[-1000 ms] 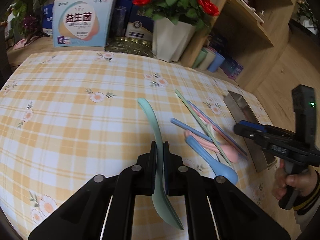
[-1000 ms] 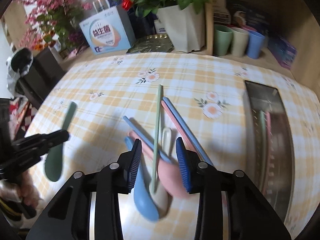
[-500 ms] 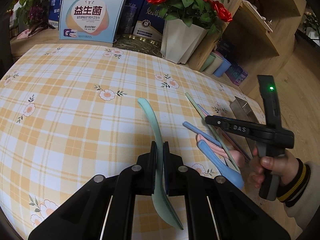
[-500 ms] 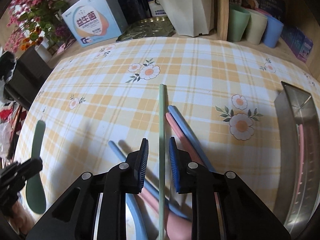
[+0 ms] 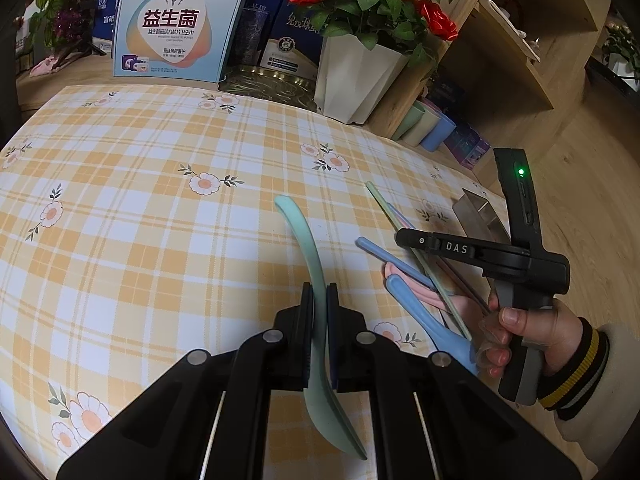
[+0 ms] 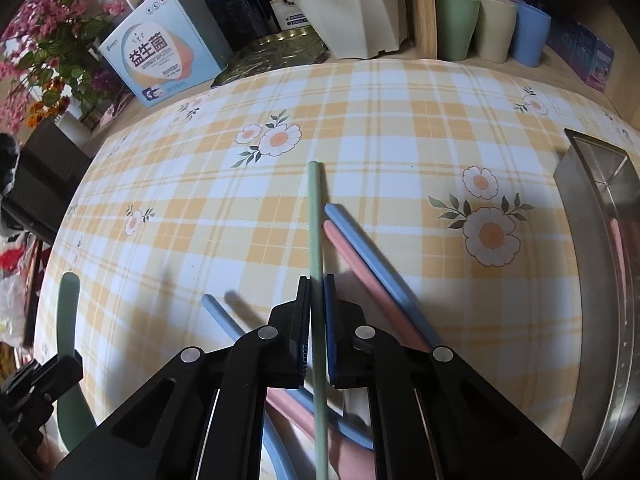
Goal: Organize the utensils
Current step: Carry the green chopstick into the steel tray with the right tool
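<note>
Across the checked tablecloth we go. The left wrist view alone shows the person's hand wrapped round the right gripper's handle, and the roses above the white pot. Only the right wrist view looks into the metal tray at the cloth's right edge, where a pink stick lies, and shows three cups cleanly: green, beige, blue.

The left gripper is clamped tight on one green spoon, bowl nearest the camera, handle pointing away. One blue spoon lies in the pile. The right gripper has just been closing, and its jaws now pinch one green chopstick in that pile. Beside it lie one pink chopstick and one blue chopstick, side by side, touching.
</note>
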Action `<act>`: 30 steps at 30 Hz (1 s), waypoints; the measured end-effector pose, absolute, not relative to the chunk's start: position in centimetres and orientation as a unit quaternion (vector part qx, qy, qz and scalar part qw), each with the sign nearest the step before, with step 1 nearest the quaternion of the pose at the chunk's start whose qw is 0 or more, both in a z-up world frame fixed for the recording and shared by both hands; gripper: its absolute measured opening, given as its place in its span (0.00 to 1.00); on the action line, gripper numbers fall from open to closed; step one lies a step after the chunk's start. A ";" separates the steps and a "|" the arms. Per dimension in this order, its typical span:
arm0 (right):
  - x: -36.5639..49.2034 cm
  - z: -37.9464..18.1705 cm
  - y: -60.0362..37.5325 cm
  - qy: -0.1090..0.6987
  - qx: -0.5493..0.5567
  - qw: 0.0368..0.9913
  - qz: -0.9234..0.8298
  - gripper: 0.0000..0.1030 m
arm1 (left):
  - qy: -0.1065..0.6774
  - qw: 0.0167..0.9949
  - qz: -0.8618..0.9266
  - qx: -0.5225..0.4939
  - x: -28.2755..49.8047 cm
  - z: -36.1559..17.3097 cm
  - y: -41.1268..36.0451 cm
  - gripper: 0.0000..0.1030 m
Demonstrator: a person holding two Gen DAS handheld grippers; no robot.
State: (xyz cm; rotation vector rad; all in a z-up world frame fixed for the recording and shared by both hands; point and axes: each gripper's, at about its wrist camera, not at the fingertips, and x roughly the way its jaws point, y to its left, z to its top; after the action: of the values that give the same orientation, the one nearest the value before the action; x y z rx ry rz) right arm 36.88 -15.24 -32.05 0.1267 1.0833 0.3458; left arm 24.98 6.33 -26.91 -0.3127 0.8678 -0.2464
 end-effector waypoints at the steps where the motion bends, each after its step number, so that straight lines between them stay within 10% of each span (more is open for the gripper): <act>1: 36.6 -31.9 -15.3 0.509 0.064 0.842 0.165 0.06 | 0.417 0.888 -0.118 -0.150 24.9 -26.9 6.3 0.06; 30: 26.4 -25.9 -28.9 0.377 0.157 0.906 0.110 0.06 | 0.407 0.894 -0.137 -0.128 22.8 -24.7 1.7 0.06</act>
State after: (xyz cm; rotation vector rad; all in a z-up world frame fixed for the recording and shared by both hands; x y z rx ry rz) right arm 26.39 -28.93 -25.94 0.3232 0.7780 0.2268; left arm 22.83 1.72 -24.66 -0.2645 0.8441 -0.2833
